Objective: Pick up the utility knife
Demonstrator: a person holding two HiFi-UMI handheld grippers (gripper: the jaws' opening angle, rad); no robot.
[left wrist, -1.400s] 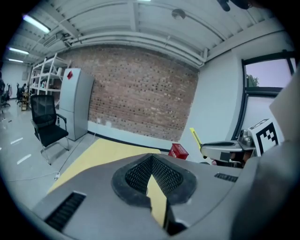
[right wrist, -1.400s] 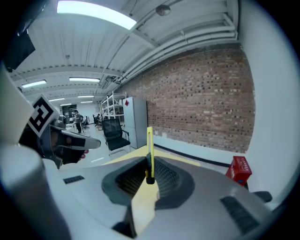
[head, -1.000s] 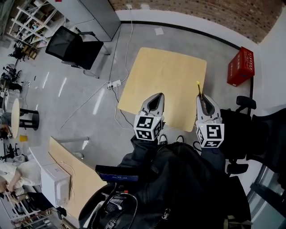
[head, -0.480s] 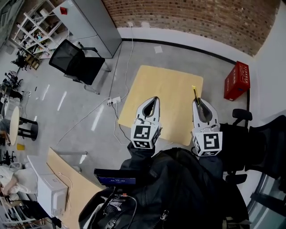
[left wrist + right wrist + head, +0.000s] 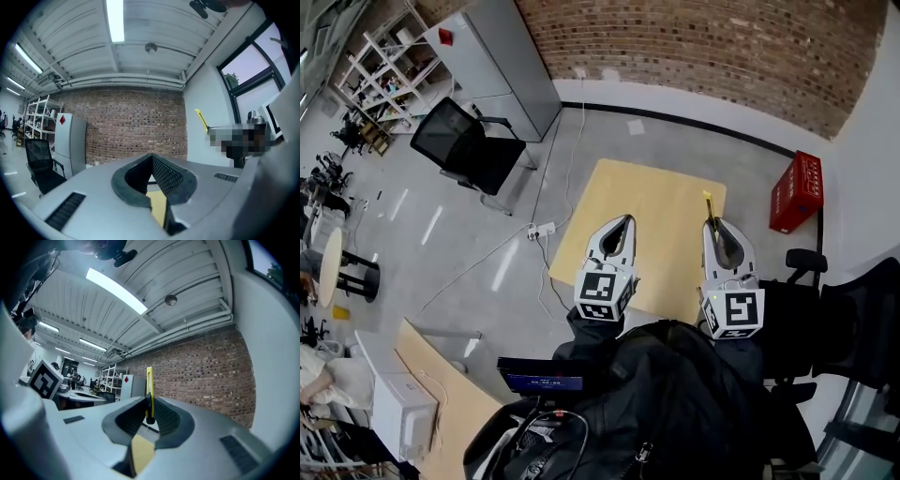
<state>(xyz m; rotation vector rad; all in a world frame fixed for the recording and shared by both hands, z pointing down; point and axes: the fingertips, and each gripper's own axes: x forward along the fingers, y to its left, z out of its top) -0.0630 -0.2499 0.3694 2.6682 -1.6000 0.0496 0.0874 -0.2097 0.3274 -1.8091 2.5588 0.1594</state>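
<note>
Head view has the right tongs (image 5: 713,225) clamped on the yellow utility knife (image 5: 709,205), which juts toward 12 o'clock above the worktop (image 5: 649,199), while the left tongs (image 5: 627,220) are closed on nothing.

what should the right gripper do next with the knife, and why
Probably just hold steady, fingers closed. The right gripper is shut on the yellow utility knife, which sticks out past its fingertips and hangs in the air above the table, so the pickup looks done; opening now would drop it.
</note>
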